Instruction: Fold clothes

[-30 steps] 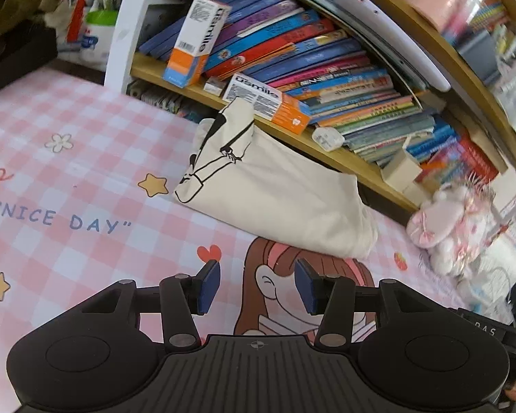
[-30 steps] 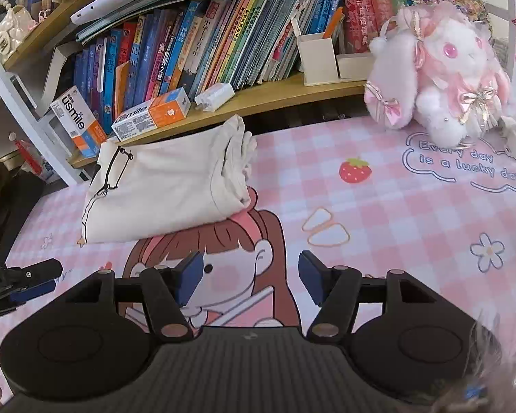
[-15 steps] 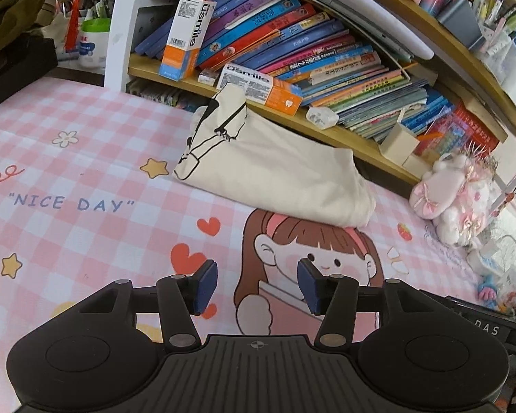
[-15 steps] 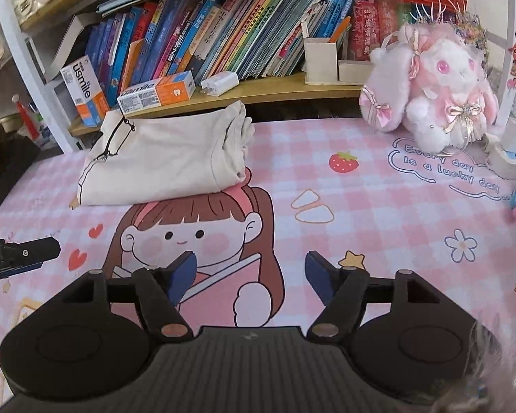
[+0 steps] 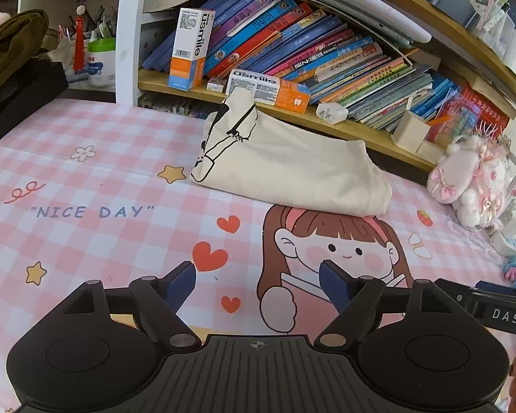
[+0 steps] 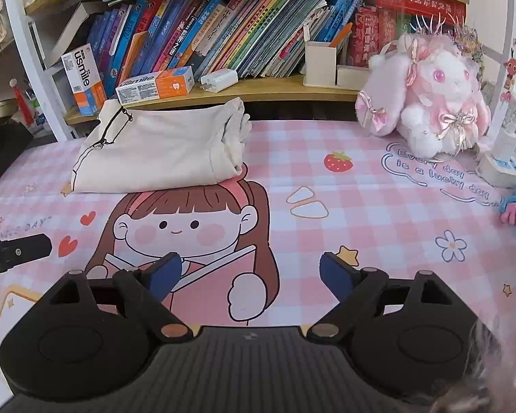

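Folded cream garment point(image 5: 292, 168) lying flat at the far edge of the worktop point(image 5: 86, 179), just in front of the lower bookshelf point(image 5: 344, 124). Long axis running along the shelf edge, so across the view and not toward the cameras. Black line print at the left end, that end slightly raised and close to the shelf board; bunched layered folds at the right end point(image 6: 235, 134), seen best in the right wrist view. Near long edge straight, touching the top of the cartoon girl's hair on the pink checked mat point(image 6: 378, 213).

Left gripper point(image 5: 258, 282) over the mat, well apart from the garment, jaws opening, nothing between the blue pads point(image 5: 180, 284). Right gripper point(image 6: 251, 273) also over the mat, above the girl's book drawing, jaws opening, nothing between them. Both pointing toward the garment and the shelf.

Pink plush rabbit point(image 6: 426, 106) standing at the right, apart from the garment. Two toothpaste boxes point(image 6: 154, 84) on the shelf just behind the garment.
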### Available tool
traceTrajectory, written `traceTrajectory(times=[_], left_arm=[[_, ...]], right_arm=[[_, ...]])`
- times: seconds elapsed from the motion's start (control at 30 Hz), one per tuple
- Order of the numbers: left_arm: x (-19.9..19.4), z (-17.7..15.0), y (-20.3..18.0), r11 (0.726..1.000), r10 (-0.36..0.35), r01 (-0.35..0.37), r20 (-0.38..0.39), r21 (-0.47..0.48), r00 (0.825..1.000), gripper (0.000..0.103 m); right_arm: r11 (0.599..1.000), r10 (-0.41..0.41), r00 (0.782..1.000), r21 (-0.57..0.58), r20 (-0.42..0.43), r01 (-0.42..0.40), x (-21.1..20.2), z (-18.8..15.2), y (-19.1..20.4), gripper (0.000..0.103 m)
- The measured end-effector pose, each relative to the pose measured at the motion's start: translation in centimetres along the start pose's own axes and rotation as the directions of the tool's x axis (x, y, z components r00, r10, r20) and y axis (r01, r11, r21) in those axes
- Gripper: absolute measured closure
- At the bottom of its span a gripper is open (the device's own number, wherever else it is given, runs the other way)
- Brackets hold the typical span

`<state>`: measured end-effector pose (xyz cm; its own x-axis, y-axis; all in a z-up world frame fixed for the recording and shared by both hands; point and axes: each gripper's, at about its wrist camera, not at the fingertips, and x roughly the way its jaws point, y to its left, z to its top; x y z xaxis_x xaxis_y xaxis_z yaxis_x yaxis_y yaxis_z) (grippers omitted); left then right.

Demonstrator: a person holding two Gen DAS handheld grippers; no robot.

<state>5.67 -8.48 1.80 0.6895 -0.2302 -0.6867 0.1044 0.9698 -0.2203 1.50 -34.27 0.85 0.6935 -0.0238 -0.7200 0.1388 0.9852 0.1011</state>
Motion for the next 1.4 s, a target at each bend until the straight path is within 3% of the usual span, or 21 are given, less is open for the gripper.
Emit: traceTrajectory(times=[0.27,0.6,0.97,1.4], left_arm=[[-0.3,-0.5,-0.3,0.999,0.007,-0.008,0.021,0.033,1.0,0.007],[-0.5,-1.1,-0.7,0.998,0.015,-0.017,0.03,0.063,0.999,0.002],[-1.1,-2.1,-1.4,0.995,0.027,-0.03,0.031,0.093,0.999,0.0],[-1.3,-2.4,-0.9,0.998,0.028,-0.029,0.021,0.057,0.999,0.0]], right_arm=[[1.0,-0.02,1.0,-0.021,0.015,0.02,-0.1,-0.4,0.5,0.0],[0.998,-0.044,0.999,-0.045,-0.01,0.043,0.3,-1.2,1.2,0.0],[0.997,-0.05,0.998,-0.064,0.023,0.052,-0.7,-2.2,1.5,0.0],[0.997,-0.033,0.999,-0.066,0.022,0.034,-1.1,-2.8,1.8,0.0]])
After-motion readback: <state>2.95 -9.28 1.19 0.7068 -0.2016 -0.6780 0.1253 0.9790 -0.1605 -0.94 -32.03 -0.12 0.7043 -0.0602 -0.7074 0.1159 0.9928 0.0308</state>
